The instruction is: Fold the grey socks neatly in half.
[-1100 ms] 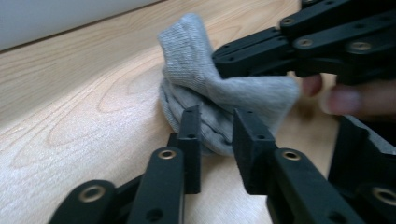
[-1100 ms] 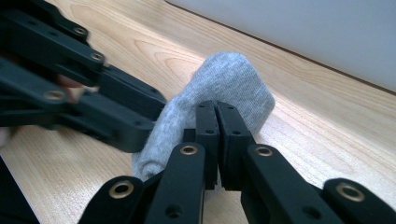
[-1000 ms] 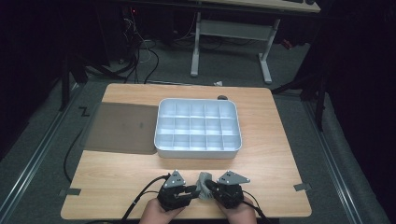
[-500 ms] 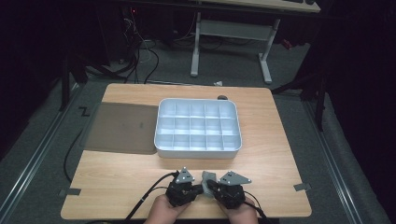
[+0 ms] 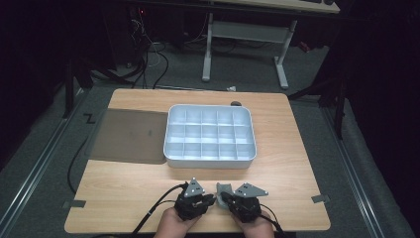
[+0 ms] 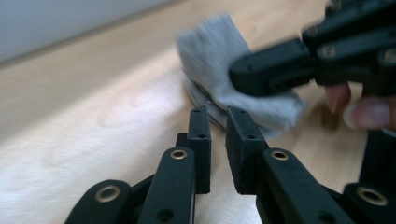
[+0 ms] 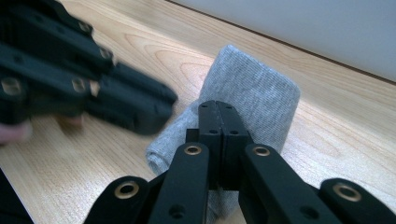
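Observation:
A folded grey cloth (image 5: 224, 188) lies near the table's front edge, between my two grippers. My right gripper (image 7: 218, 109) is shut on the cloth (image 7: 254, 91), whose far end stands up beyond the jaws. My left gripper (image 6: 217, 116) has a narrow gap between its jaws, and its tips sit right at the cloth's (image 6: 210, 51) lower edge; whether the cloth is between them is unclear. In the high view the left gripper (image 5: 212, 199) and right gripper (image 5: 223, 197) face each other almost tip to tip. The right gripper (image 6: 236, 77) crosses the left gripper view from the right.
A white tray (image 5: 210, 163) with several empty compartments stands mid-table behind the grippers. A dark mat (image 5: 129, 136) lies to its left. The table's front edge (image 5: 198, 230) runs just under the person's hands. Cables trail from the left gripper toward the front left.
My left gripper has moved right, closing in on the cloth and the right gripper. The right gripper and the cloth have stayed in place.

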`<state>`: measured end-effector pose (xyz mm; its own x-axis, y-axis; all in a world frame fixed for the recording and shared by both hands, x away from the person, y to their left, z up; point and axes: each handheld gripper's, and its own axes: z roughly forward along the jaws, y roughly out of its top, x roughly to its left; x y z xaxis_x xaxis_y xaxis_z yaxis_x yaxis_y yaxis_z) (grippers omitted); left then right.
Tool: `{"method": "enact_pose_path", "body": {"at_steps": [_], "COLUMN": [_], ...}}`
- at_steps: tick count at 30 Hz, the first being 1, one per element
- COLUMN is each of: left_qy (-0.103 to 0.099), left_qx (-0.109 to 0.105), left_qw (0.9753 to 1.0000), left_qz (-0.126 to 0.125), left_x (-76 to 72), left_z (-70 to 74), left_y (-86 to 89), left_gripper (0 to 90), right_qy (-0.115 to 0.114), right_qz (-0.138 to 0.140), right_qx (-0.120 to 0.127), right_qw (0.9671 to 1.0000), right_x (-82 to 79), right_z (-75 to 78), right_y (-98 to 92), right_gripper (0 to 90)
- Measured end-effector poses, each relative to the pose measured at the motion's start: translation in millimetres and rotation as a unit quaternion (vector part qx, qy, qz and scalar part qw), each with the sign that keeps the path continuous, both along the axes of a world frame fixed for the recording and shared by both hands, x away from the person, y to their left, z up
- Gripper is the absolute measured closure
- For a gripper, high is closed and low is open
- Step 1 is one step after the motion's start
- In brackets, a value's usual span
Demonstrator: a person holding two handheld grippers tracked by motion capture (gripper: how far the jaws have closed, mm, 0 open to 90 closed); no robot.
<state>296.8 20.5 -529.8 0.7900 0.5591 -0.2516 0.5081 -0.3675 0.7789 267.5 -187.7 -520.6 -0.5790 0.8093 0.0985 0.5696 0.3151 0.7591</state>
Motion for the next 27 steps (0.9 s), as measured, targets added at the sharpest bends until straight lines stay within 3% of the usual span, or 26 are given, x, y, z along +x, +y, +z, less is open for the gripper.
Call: {"method": "enact_pose_path", "body": {"at_steps": [4, 10, 15, 20, 25, 27], "left_qy": [-0.01, -0.029, -0.034, -0.04, -0.044, -0.045], "left_qx": [-0.027, -0.043, -0.021, 0.024, 0.031, 0.032], "left_qw": [0.9993, 0.9984, 0.9991, 0.9985, 0.9981, 0.9979], "left_qz": [0.023, 0.022, 0.014, 0.029, 0.031, 0.033], "left_x": [7.8, 15.7, 22.1, 31.2, 31.2, 31.0], "left_z": [10.5, 29.2, 28.2, 11.1, 8.6, 8.7], "left_y": [3.8, -12.9, -31.8, -39.1, -40.0, -40.0], "left_gripper": [78.9, 74.0, 73.2, 84.5, 85.7, 85.6], "right_qy": [-0.004, -0.007, -0.009, -0.015, -0.019, -0.018], "right_qz": [0.0, 0.003, 0.004, 0.005, 0.007, -0.001], "right_qx": [0.004, 0.005, 0.006, 0.007, 0.008, 0.009], "right_qw": [1.0, 1.0, 0.9999, 0.9999, 0.9998, 0.9998], "right_x": [-1.0, -1.3, -2.4, -4.5, -5.2, -6.0], "right_z": [-1.5, -2.3, -2.8, -3.8, -3.8, 0.0], "right_y": [-0.9, -1.5, -1.5, -1.6, -2.7, -4.0], "right_gripper": [90.0, 90.0, 90.0, 90.0, 90.0, 83.7]}}
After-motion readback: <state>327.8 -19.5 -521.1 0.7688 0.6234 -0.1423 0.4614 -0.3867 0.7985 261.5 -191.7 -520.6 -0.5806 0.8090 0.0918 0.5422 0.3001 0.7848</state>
